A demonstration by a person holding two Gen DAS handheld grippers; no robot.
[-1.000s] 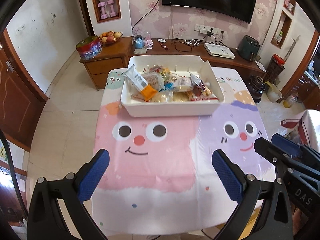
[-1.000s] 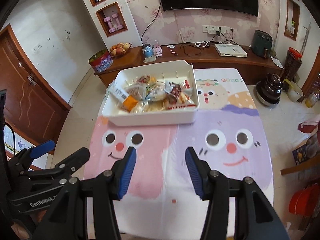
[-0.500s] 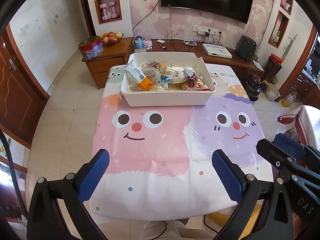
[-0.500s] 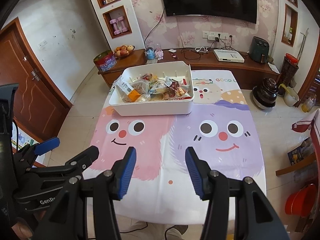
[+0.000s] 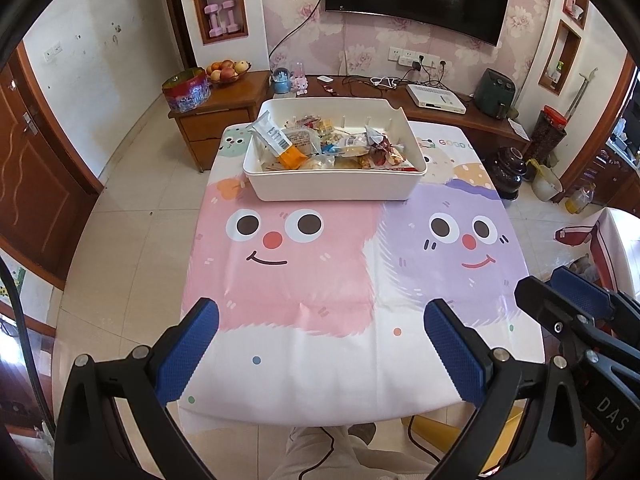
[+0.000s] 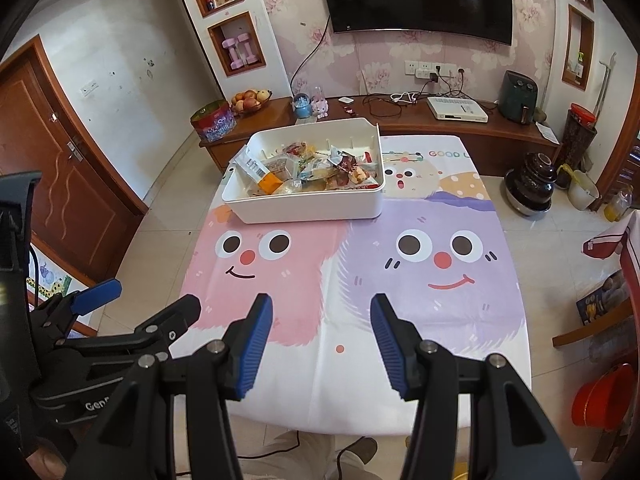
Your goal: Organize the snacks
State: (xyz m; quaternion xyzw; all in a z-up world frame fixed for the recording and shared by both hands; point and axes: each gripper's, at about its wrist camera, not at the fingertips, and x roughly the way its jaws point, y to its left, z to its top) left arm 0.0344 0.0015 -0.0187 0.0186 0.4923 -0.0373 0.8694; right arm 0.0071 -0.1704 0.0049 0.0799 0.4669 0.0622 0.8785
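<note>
Your left gripper (image 5: 320,344) and right gripper (image 6: 322,340): jaws spread, empty, lower frame. Wrapped snacks (image 5: 332,148) already heaped in white rectangular plastic bin (image 5: 336,190), upper centre; cartoon tablecloth (image 5: 320,280) bare.

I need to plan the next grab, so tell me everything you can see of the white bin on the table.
The bin is a white, rectangular, open-topped tub, seemingly smooth plastic, with rounded corners and a thick rim. It sits upright and flat on the cartoon tablecloth at the table's far end, over the pink side. Small slots or ribs line its far inner wall. Inside lies a loose heap of wrapped snacks, one white-and-orange packet leaning over the left rim. Neither gripper touches it.
</note>
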